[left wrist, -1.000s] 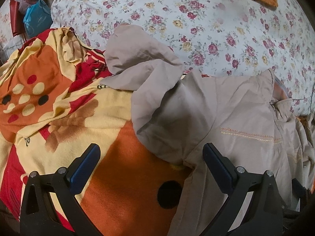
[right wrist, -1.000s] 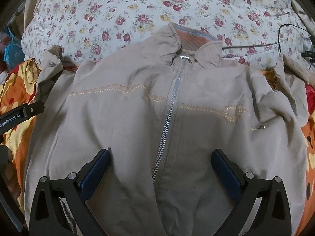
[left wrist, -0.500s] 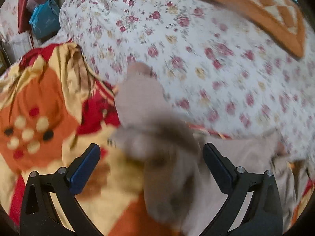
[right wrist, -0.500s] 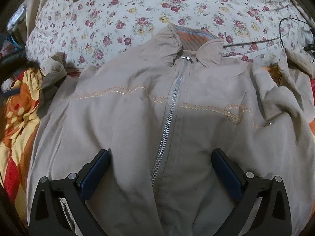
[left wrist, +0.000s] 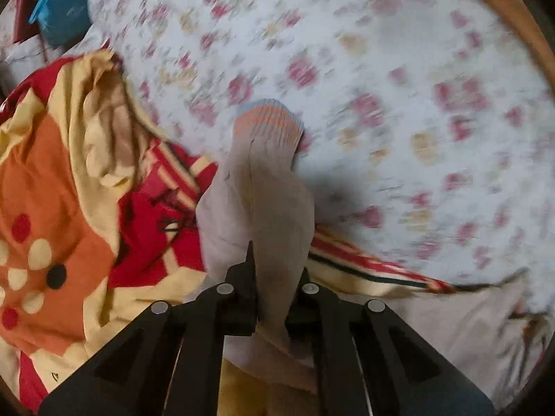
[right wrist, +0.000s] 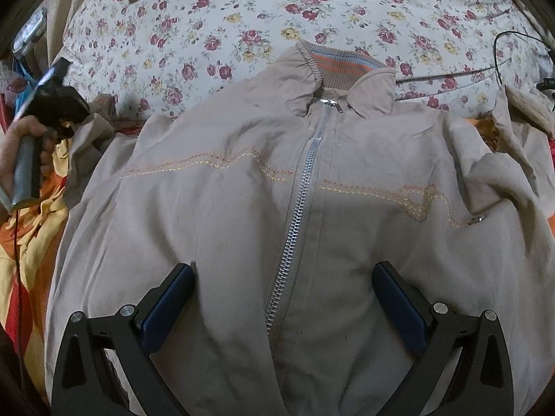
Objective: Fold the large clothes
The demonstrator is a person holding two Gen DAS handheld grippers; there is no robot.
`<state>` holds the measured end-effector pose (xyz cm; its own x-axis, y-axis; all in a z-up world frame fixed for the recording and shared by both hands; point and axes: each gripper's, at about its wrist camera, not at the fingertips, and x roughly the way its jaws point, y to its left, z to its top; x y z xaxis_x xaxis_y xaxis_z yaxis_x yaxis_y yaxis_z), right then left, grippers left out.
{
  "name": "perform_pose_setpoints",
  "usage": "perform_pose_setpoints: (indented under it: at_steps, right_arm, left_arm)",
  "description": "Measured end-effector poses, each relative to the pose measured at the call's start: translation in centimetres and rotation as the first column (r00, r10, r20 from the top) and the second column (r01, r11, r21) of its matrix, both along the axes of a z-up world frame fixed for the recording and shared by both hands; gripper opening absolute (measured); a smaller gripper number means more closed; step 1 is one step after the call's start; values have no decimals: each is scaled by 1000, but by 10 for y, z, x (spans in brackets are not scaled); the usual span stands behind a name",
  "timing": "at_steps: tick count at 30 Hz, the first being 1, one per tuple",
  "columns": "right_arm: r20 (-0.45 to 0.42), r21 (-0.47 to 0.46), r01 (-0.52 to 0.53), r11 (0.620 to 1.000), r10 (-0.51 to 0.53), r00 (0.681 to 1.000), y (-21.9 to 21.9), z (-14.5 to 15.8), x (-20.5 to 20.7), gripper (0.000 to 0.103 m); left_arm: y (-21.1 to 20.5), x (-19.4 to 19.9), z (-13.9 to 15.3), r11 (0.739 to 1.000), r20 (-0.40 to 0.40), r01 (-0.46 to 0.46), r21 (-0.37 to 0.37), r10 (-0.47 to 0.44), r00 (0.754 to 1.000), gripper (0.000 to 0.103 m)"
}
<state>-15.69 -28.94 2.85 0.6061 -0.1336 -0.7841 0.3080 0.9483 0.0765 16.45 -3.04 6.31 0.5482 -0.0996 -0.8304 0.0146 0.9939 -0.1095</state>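
Note:
A beige zip-up jacket [right wrist: 242, 208] lies face up on the bed, zipped, collar away from me. In the left wrist view, my left gripper [left wrist: 274, 277] is shut on the jacket's left sleeve [left wrist: 256, 187], whose striped ribbed cuff [left wrist: 267, 118] points away onto the floral quilt. In the right wrist view the left gripper shows at the far left [right wrist: 52, 104], held in a hand at the sleeve. My right gripper [right wrist: 284, 308] is open and empty, hovering low over the jacket's lower front, one finger on each side of the zipper [right wrist: 298, 208].
A floral quilt [right wrist: 242, 17] covers the far half of the bed. An orange, yellow and red blanket [left wrist: 52, 190] lies under and left of the jacket. A blue bag [left wrist: 59, 10] sits far left. A black cable [right wrist: 499, 55] lies at the right, beside the crumpled right sleeve [right wrist: 503, 170].
My left gripper moved forward to the left sleeve and shut on it; the sleeve now stretches out toward the quilt. My right gripper stayed open over the jacket's front.

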Motion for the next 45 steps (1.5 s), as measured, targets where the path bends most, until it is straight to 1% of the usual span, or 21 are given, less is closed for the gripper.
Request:
perform_pose_setpoints:
  at_steps: [2,4,6,8,11,13,15,19,21,22,24,25,26,27,29,33,38,39,40,41,45]
  right_arm:
    - [3,3,-1,1000,1,1000,-1,1,0,103]
    - [6,7,-2,1000,2,1000,-2,1,-1,103]
    - [6,14,-3,1000,3,1000,-3,2,-1,103]
    - [18,53,-6,999,5,1000,-8,6,-3,102]
    - [51,205,17,979,-28,998,-33,26,-20,100]
    - [112,245,82,966,-113,987,-57,44,-38,101]
    - [114,229,157,961,-187,976,-80,54,-50,101]
    - [96,258,228,939,-260,961,-110,54,-66,101]
    - [84,269,238,933,-269,959,-116,52,-71,101]
    - [78,263,229,937,-257,963,-114,50,-72,101]
    - [68,243,182,953,-204,977,-109,50,-70,101]
    - [67,233,157,960,-177,982,-106,49,-68,101]
    - [66,224,136,965,-154,986,-103,48,-65,101]
    - [65,211,116,971,-132,989,-101,48,-60,101]
    - [64,201,101,974,-115,991,-97,48,-53,101]
    - [42,196,71,978,-81,996,-85,38,-21,101]
    - [16,221,-35,975,32,999,-62,24,11,101]
    - [17,192,-58,980,55,998,-55,22,18,94]
    - [26,176,-76,981,73,997,-52,21,20,68]
    - [32,162,-99,982,95,995,-48,21,23,53]
    - [60,60,-147,987,143,988,-36,43,27,29]
  left_arm:
    - [-7,-17,21,996,41,75,-56,-73,996,3]
    - [-20,-39,46,976,91,171,-134,-159,983,3]
    - [-41,-64,71,951,135,265,-159,-245,960,3]
    - [-67,-90,93,916,170,361,-174,-333,928,3]
    - [-105,-136,108,851,202,491,-188,-455,867,3]
    - [-127,-158,99,815,185,538,-217,-506,842,3]
    - [-149,-180,77,791,135,562,-241,-546,827,3]
    - [-185,-218,7,780,-49,583,-228,-607,793,19]
    - [-183,-231,-9,792,-102,581,-190,-604,790,23]
    - [-175,-238,-7,786,-85,592,-176,-612,787,27]
    - [-154,-249,10,770,-25,620,-149,-630,776,54]
    - [-139,-253,22,777,15,620,-110,-623,782,63]
    - [-126,-256,31,792,49,607,-67,-605,795,79]
    - [-110,-256,41,815,99,579,-20,-575,812,84]
    - [-78,-252,51,868,160,494,59,-496,853,84]
    - [-39,-219,24,945,128,296,139,-314,941,84]
    - [-12,-186,-25,973,-3,168,161,-169,986,84]
    - [-8,-182,-31,977,-34,155,146,-152,988,84]
    - [-6,-179,-36,981,-51,146,126,-141,989,84]
    - [-5,-178,-38,984,-59,138,114,-132,990,84]
    - [-3,-178,-37,989,-57,106,106,-101,993,84]
